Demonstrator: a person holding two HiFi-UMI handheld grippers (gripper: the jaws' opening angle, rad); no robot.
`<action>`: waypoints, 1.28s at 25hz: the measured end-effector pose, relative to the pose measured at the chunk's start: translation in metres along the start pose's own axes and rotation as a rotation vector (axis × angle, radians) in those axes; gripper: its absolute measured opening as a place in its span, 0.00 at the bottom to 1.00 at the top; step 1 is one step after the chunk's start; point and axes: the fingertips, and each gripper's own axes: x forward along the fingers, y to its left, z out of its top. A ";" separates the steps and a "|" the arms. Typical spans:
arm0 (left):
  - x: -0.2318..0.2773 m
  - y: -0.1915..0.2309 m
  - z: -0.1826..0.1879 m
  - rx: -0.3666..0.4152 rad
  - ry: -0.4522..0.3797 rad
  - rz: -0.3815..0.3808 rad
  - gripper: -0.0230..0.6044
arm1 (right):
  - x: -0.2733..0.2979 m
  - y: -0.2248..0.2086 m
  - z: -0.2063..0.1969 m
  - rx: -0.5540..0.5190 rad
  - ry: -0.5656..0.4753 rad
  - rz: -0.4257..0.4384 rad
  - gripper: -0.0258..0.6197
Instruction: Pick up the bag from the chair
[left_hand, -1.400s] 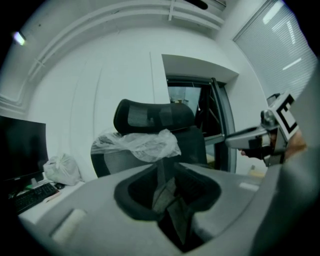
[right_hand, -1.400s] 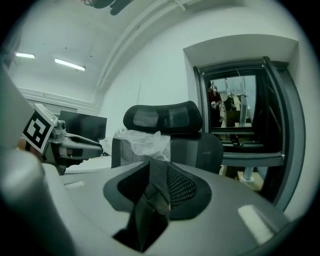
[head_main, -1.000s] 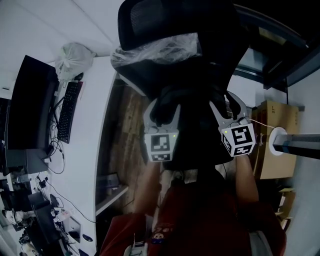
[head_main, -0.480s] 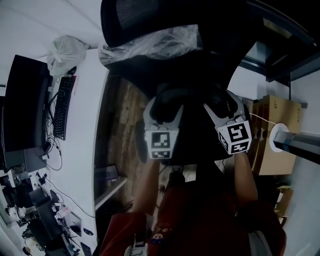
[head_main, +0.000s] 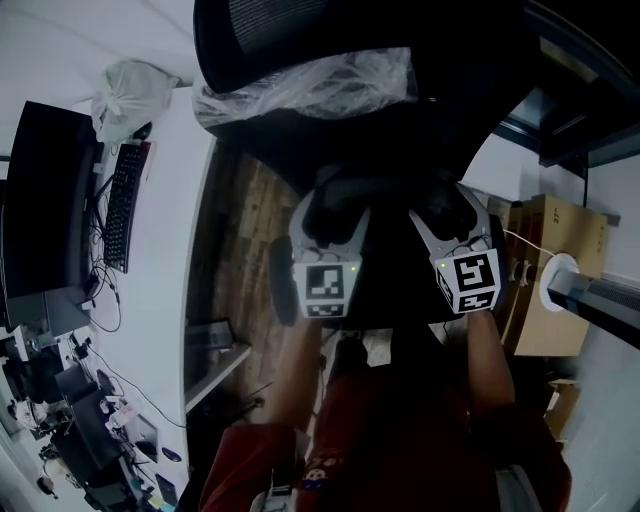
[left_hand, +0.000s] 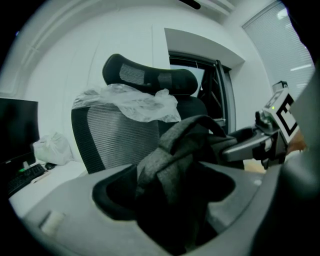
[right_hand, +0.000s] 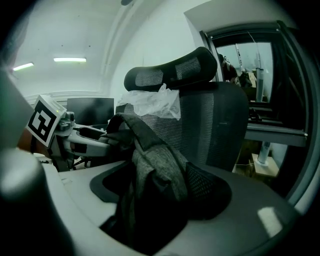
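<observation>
I had both tongs down at the black mesh chair (head_main: 300, 40), side by side with the marker cubes facing up at me. The left tongs (head_main: 330, 212) had just been opening and stood spread wide; in its own view the grey bag (left_hand: 175, 165) bunched up between the jaws, but the pads were not pinching it. The right tongs (head_main: 452, 208) had also just been opening, wide as well, with a fold of the same bag between its jaws, loose and not clamped. The bag lay on the chair seat in front of the backrest, its strap arching up between the two tongs. Crumpled clear plastic (head_main: 300, 90) hung over the top of the backrest, under the headrest. To my left ran the white counter (head_main: 165, 260) with a keyboard (head_main: 125, 215) and a dark monitor (head_main: 45, 230).
</observation>
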 end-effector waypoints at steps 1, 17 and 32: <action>0.001 0.000 -0.001 -0.001 0.000 -0.002 0.59 | 0.001 0.000 -0.001 -0.007 0.005 0.004 0.56; 0.003 -0.005 -0.003 -0.026 0.036 -0.004 0.39 | 0.004 -0.002 -0.006 -0.041 0.034 0.013 0.36; -0.020 -0.014 -0.004 -0.069 0.041 0.003 0.33 | -0.014 0.012 -0.006 -0.030 0.039 0.018 0.27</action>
